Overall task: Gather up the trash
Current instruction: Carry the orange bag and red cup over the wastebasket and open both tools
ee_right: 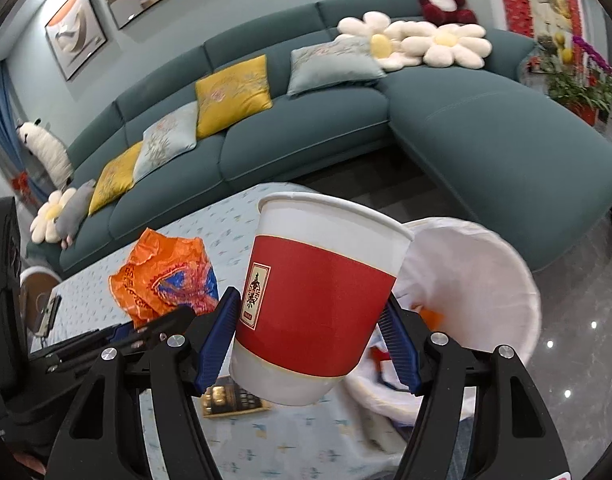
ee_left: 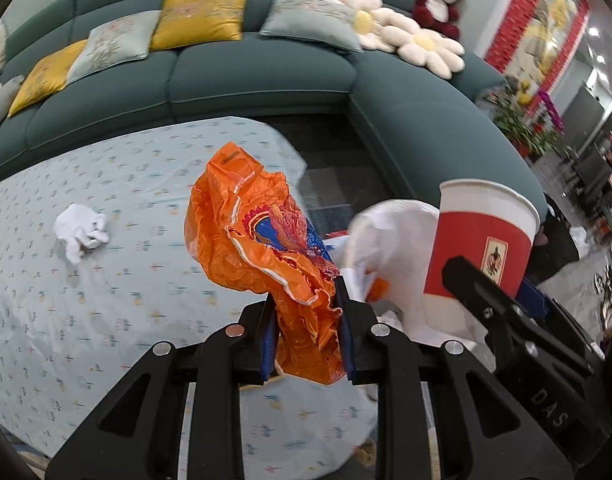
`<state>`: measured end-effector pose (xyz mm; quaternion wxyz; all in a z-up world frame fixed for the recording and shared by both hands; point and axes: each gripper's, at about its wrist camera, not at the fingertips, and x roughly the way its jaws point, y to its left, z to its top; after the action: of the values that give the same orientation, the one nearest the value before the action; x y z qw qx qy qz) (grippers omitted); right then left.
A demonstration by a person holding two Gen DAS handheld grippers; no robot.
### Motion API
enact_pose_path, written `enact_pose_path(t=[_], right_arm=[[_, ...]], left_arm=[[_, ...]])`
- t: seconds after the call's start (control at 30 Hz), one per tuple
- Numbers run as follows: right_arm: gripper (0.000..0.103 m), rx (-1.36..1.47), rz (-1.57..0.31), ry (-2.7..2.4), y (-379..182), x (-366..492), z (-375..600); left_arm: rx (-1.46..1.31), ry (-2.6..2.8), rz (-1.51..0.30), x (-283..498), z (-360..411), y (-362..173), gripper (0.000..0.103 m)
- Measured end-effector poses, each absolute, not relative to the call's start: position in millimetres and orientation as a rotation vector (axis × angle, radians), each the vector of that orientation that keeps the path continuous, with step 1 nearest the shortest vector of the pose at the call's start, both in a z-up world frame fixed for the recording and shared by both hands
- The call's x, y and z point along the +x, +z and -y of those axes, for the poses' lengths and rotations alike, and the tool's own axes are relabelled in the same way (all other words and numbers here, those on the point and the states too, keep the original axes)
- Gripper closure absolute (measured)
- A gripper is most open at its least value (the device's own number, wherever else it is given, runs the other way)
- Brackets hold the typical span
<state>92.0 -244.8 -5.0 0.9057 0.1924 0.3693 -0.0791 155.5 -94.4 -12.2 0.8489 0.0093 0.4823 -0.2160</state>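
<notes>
Between the left gripper's (ee_left: 306, 320) blue pads sits a crumpled orange wrapper (ee_left: 262, 248), pinched low and lifted clear of the patterned tablecloth (ee_left: 106, 320). Just beside it, the right gripper (ee_right: 312, 332) clamps a red-and-white paper cup (ee_right: 318, 304) around its lower half, tilted. Beyond the cup gapes the white-lined bin (ee_right: 486, 280) (some scraps already lie inside). Best to carry both fully over the rim before releasing, cup mouth angled inward. One white tissue wad (ee_left: 82, 232) waits on the cloth.
</notes>
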Motion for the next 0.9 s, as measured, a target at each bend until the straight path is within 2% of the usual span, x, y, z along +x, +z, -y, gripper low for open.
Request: enact_pose_path(t=[0.47,0.57,0.73,0.9], right_arm=[[0.037,0.468,-0.736,-0.299,-15.0,50.1,326.3],[0.037,0.482,-0.737,-0.318,-19.9,45.6,339.6],[0.037,0.501,-0.739,-0.344,-27.7,42.7,355.6],[0.037,0.506,-0.743,-0.349,-31.8,45.7,360.2]], left_arm=[[0.118,-0.629,-1.03,129.1,183.2,-15.7,0.077],[0.13,-0.66,-1.043,129.3,196.2,-20.1,0.074],[0.149,-0.66,-1.05,133.7,209.5,-27.6,0.063],[0.141,-0.637,-1.068,138.1,212.4,-32.8,0.056]])
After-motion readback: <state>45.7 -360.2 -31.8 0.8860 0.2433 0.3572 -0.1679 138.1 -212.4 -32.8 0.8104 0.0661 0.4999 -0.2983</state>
